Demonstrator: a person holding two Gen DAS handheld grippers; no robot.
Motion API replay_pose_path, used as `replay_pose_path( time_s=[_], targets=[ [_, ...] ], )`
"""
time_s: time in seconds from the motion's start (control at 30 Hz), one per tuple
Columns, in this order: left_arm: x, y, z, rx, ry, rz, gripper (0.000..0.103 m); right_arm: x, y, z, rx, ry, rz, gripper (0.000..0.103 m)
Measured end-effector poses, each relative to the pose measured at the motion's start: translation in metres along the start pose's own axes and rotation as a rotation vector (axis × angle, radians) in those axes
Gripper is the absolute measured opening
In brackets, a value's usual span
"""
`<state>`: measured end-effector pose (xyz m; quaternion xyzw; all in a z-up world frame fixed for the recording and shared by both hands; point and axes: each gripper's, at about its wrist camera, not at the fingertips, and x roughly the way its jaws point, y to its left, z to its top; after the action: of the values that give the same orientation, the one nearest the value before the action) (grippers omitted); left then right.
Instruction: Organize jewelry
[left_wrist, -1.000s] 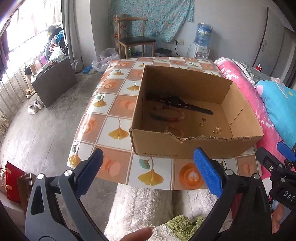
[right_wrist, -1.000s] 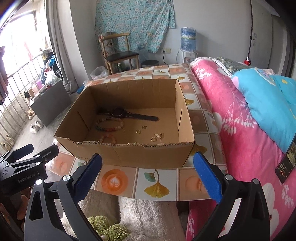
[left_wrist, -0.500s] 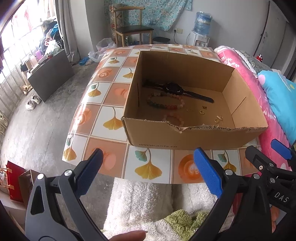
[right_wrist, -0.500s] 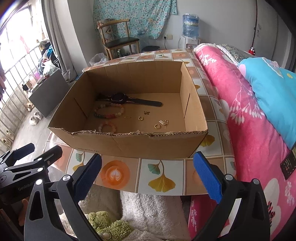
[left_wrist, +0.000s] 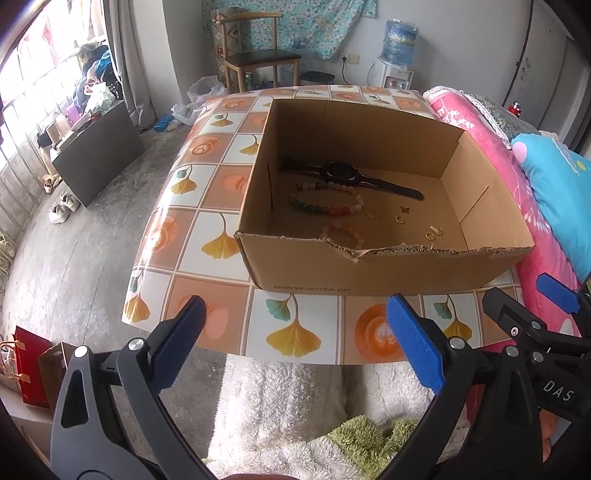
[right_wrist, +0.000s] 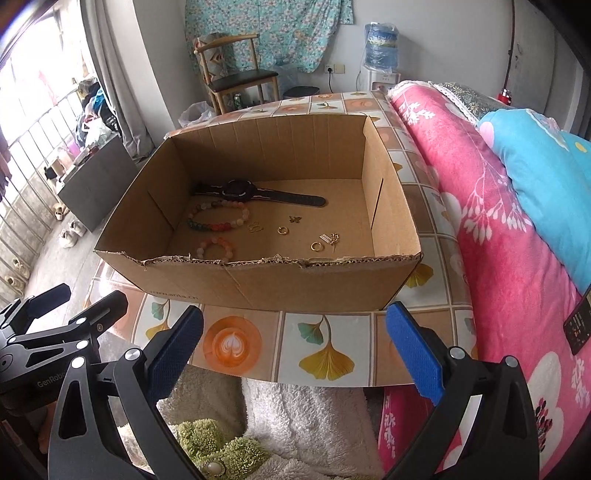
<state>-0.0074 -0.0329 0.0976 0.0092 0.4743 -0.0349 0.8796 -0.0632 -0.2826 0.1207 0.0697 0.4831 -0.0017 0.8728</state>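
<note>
A box (left_wrist: 369, 275) printed "www.anta.cn" sits on a ginkgo-tiled bench (left_wrist: 207, 192) beside a pink bed (right_wrist: 498, 221), both grippers' fingers (left_wrist: 177, 347) spread wide, empty.

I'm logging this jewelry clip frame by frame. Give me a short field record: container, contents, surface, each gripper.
container: open brown cardboard box, near rim torn
contents: black wristwatch; multicoloured bead bracelet; pink bead bracelet; small gold rings and charms
surface: table with ginkgo-leaf tile-pattern cover
left gripper: open, empty, short of the box
right gripper: open, empty, short of the box
</note>
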Motion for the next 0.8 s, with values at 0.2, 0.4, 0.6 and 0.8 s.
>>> replay_pose_path(
  time_s=[0.2, 0.4, 0.6, 0.8],
  targets=[
    [0.0004, -0.0006, -0.0008, 0.002, 0.001, 0.0, 0.095, 0.0012, -0.0012, 0.0003, 0.001, 0.003, 0.0, 0.096],
    [0.0004, -0.0005, -0.0006, 0.002, 0.002, -0.001, 0.095, 0.001, -0.0008, 0.0009, -0.001, 0.0, 0.0, 0.096],
    [0.0003, -0.0006, -0.0005, 0.003, 0.001, 0.001, 0.095, 0.0015, -0.0004, 0.001, -0.001, 0.004, 0.004, 0.096],
    [0.0005, -0.0008, -0.0005, 0.003, 0.002, 0.0, 0.095, 0.0016, -0.0004, 0.0009, -0.001, 0.005, 0.005, 0.096]
  ],
)
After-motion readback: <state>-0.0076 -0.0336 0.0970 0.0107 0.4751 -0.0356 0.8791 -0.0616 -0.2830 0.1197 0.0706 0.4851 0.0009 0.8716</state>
